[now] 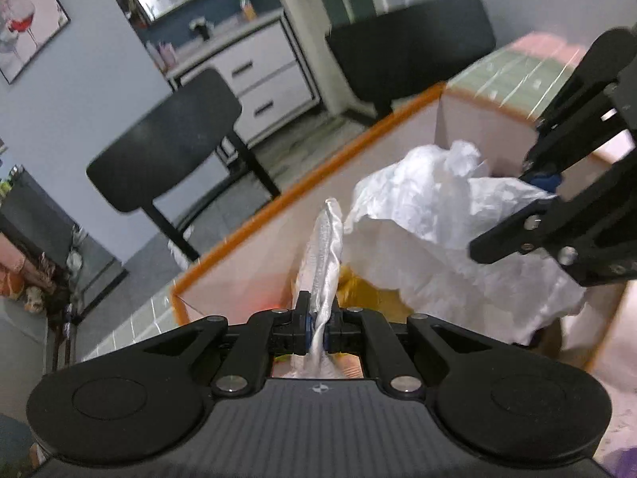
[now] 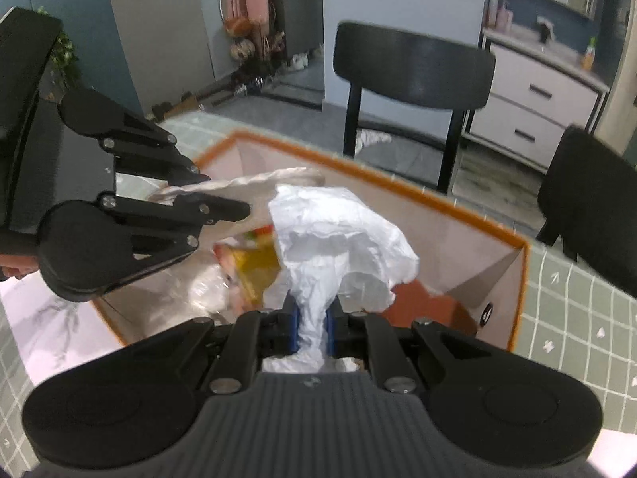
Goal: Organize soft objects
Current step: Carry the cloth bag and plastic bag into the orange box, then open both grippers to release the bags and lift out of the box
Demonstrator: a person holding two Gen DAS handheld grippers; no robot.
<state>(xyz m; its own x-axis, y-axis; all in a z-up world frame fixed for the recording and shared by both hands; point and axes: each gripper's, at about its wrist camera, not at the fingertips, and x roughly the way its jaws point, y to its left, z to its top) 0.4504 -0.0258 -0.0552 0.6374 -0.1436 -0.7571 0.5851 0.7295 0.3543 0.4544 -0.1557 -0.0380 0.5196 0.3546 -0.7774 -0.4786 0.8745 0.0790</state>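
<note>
Hovering over the orange-rimmed fabric bin [image 2: 402, 187], both grippers carry soft items. Left gripper [image 1: 317, 328]: jaws nearly closed, pinching a thin white satin-like cloth [image 1: 324, 255] whose free end stands above the pads. Right gripper [image 2: 312, 328]: jaws narrowly apart, clamped on the gathered neck of a crumpled white plastic bag [image 2: 338, 239], which billows above the bin interior. Both items are off the table, over the bin opening. Inside the bin: a yellow item [image 2: 256, 267] and clear plastic [image 2: 207, 290], blurred. Bin sits on a green grid-patterned tablecloth [image 2: 577, 318]. Black chair [image 2: 414, 67] beyond the table.
</note>
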